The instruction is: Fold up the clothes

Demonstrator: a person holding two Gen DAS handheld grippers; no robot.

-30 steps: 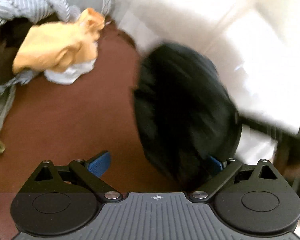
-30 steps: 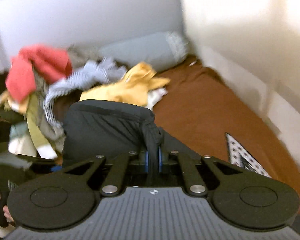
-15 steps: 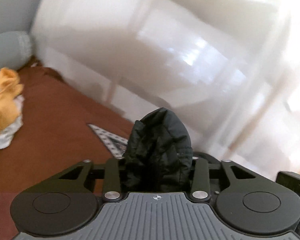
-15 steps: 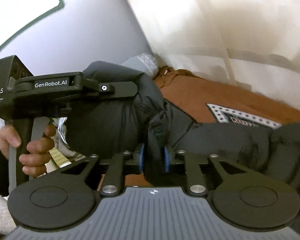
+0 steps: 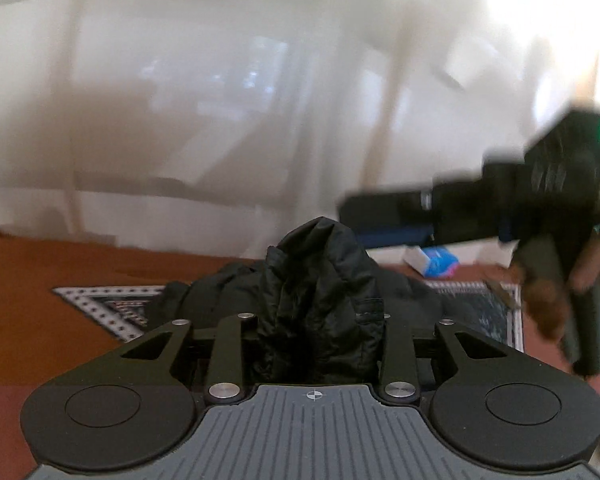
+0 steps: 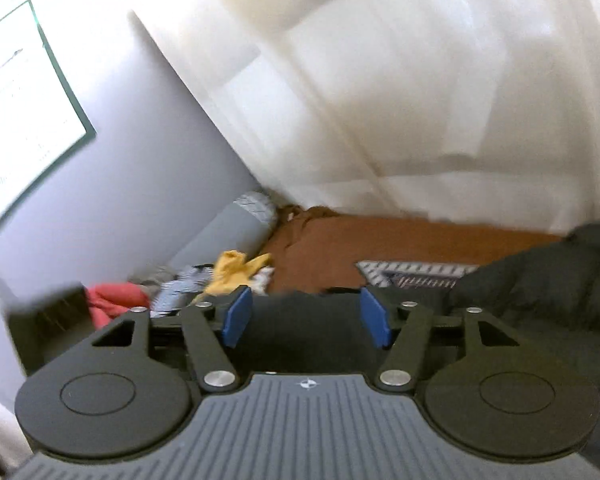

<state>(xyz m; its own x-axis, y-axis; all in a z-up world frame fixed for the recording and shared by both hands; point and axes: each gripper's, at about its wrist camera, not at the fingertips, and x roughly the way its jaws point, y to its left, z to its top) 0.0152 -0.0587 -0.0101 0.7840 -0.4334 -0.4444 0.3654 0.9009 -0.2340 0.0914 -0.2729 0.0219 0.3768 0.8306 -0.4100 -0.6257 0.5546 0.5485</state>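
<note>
left gripper [image 5: 314,332] clamps jacket [image 5: 320,280], easing | right gripper [image 6: 306,318] opening, loose around fabric | lay flat before folding

The left gripper [image 5: 314,320] is clamped on a bunched fold of black jacket [image 5: 320,280], while the right gripper [image 6: 306,316] is opening, its blue pads [image 6: 236,316] standing clear of the cloth between them.
</note>
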